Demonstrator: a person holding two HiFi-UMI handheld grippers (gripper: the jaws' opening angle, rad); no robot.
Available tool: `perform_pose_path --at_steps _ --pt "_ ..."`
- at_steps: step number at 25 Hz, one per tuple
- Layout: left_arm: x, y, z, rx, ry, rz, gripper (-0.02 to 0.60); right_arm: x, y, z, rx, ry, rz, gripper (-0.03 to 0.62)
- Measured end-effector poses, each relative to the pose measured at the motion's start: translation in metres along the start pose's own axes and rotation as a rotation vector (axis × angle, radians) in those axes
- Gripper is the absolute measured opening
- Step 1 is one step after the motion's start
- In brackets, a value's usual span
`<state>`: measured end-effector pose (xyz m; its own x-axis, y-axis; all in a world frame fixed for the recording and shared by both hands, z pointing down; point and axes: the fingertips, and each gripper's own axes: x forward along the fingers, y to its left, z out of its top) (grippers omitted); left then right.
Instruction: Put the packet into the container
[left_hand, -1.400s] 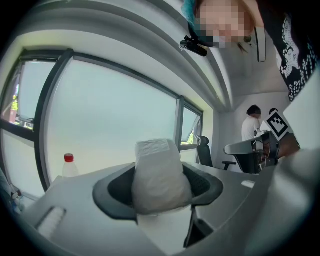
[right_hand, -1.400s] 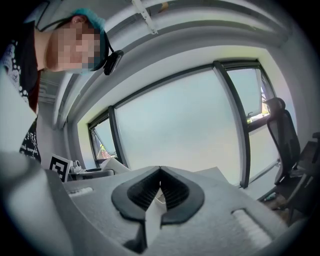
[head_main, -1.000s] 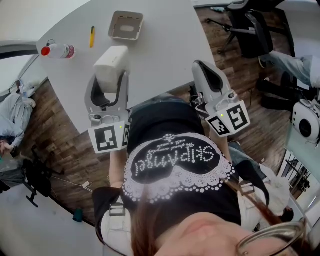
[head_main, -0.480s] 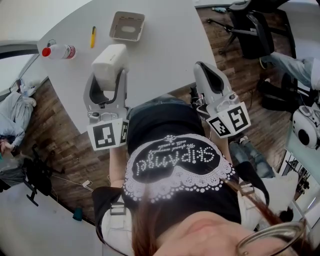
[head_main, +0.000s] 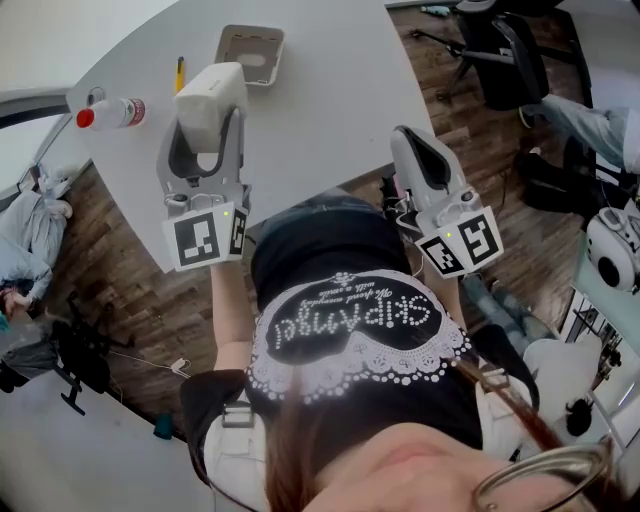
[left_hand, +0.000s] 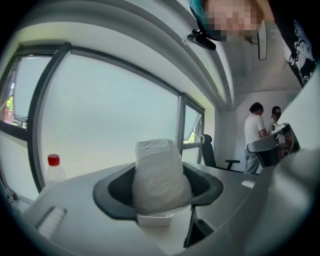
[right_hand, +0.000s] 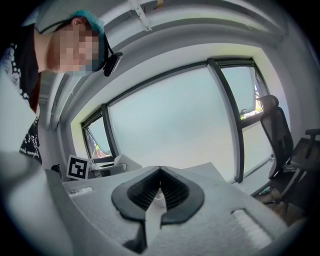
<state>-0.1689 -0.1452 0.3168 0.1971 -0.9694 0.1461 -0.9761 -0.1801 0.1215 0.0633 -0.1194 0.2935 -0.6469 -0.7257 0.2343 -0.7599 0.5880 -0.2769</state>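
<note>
Upside-down studded lettering on black shirt (head_main: 320, 245), head view: roughly "Skipangel"; smaller script line next to it illegible. Black-and-white square marker (head_main: 197, 240), no letters or digits, on cube of left gripper (head_main: 207, 112); same kind on cube of right gripper (head_main: 410, 140). Red-banded label on bottle (head_main: 112, 112): print too small to read.

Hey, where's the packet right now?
In the head view the packet is at upper left, clamped in the left gripper above the table, just short of the container, with the yellow pen and bottle to its left.
</note>
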Motion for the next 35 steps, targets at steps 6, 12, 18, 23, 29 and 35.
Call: perform_pose_path --at_steps 6,12,18,23,29,35 --pt "0.029 0.004 -0.015 0.013 0.020 -0.019 0.276 -0.002 -0.002 -0.005 0.007 0.020 -0.015 -0.003" --pt "0.056 0.020 -0.040 0.009 0.058 0.008 0.276 -0.003 -0.003 -0.008 0.011 0.024 -0.031 -0.003" --pt "0.080 0.030 -0.058 0.018 0.098 0.010 0.276 -0.006 -0.004 -0.009 0.019 0.029 -0.048 -0.003" --pt "0.099 0.032 -0.072 0.002 0.125 -0.001 0.276 -0.010 -0.006 -0.011 0.022 0.029 -0.066 -0.003" --pt "0.117 0.032 -0.096 -0.007 0.170 -0.012 0.276 -0.011 -0.007 -0.011 0.026 0.030 -0.087 -0.003" --pt "0.128 0.032 -0.124 0.045 0.212 -0.024 0.276 -0.013 -0.007 -0.012 0.030 0.032 -0.102 -0.003"
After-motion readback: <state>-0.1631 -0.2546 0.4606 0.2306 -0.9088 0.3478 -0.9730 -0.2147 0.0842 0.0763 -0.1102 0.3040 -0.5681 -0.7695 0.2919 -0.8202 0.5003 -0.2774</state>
